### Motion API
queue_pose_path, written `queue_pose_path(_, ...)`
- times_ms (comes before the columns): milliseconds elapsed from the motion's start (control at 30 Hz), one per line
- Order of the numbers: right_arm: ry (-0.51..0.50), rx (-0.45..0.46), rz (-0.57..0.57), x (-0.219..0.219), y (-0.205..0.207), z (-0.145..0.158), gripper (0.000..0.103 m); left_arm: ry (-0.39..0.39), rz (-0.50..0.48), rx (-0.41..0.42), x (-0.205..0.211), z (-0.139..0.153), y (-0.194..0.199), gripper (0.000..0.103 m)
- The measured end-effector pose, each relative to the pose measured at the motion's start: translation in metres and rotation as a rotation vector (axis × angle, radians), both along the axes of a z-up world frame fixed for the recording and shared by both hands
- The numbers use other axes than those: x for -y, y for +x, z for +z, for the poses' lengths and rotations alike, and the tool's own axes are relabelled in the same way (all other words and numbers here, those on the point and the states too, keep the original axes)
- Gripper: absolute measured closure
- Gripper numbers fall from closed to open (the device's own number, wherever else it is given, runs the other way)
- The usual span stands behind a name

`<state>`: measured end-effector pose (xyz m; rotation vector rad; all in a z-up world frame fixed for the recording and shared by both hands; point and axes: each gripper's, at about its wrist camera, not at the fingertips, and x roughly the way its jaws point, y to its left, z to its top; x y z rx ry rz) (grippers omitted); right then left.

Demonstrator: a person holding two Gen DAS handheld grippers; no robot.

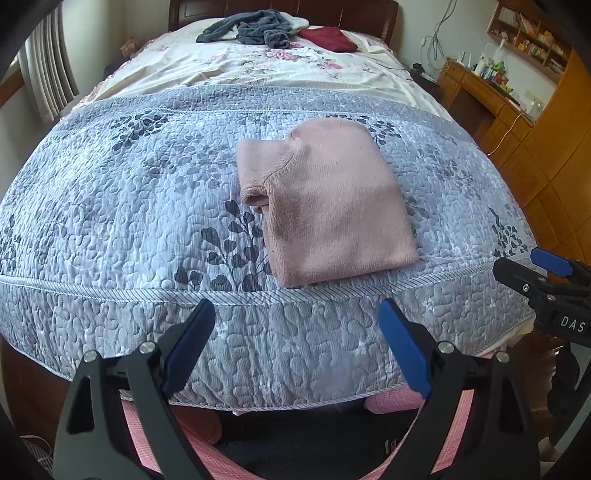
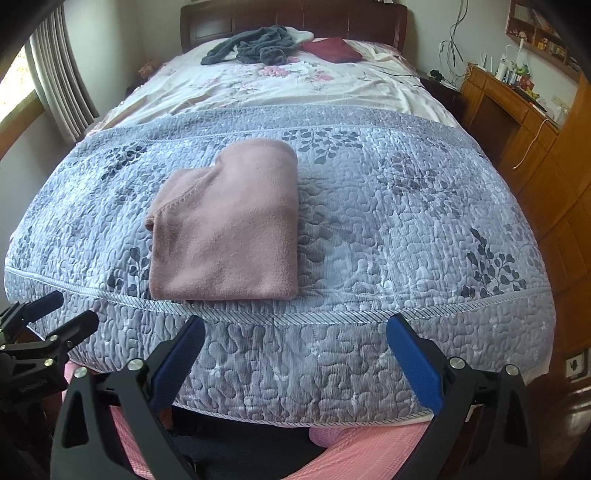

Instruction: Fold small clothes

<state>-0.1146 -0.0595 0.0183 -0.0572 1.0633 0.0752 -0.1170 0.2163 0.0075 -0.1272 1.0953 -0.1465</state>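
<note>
The left gripper (image 1: 297, 325), black-framed with blue pads, hangs off the foot of the bed with its fingers spread wide and nothing between them. Its tips sit over the draped front of the grey quilted bedspread (image 1: 110, 192), which carries a dark leaf print. The right gripper (image 2: 295, 341), of the same black and blue build, is likewise released and empty, poised at the same front edge. Each shows at the border of the other's view: the right one at the far right of the left wrist view, the left one at the lower left of the right wrist view.

Just beyond the bedspread's striped piping lies the pink knitted garment (image 1: 325, 206), folded into a compact rectangle on top of the bed, its near edge close to the piping. A ribbed edge and a rolled opening show on its left side. Neither gripper touches it.

Farther up the bed, a cream sheet with pink flowers (image 1: 258, 62) covers the mattress. Near the dark wooden headboard (image 2: 295, 18) rest a crumpled dark grey cloth (image 1: 251, 31) and a dark red folded cloth (image 1: 328, 38). To the right stands a brown wooden desk (image 2: 506, 99) with small items on it, and a striped curtain (image 2: 59, 85) hangs at the left.
</note>
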Motion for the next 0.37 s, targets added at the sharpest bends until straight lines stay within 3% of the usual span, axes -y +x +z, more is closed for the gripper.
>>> queue_pose_path(367, -0.006, -0.02, -0.011, 0.0017, 0.0007, -0.0019, 0.004, -0.003, 0.007, 0.004, -0.0002, 0.0008, 0.0, 0.014)
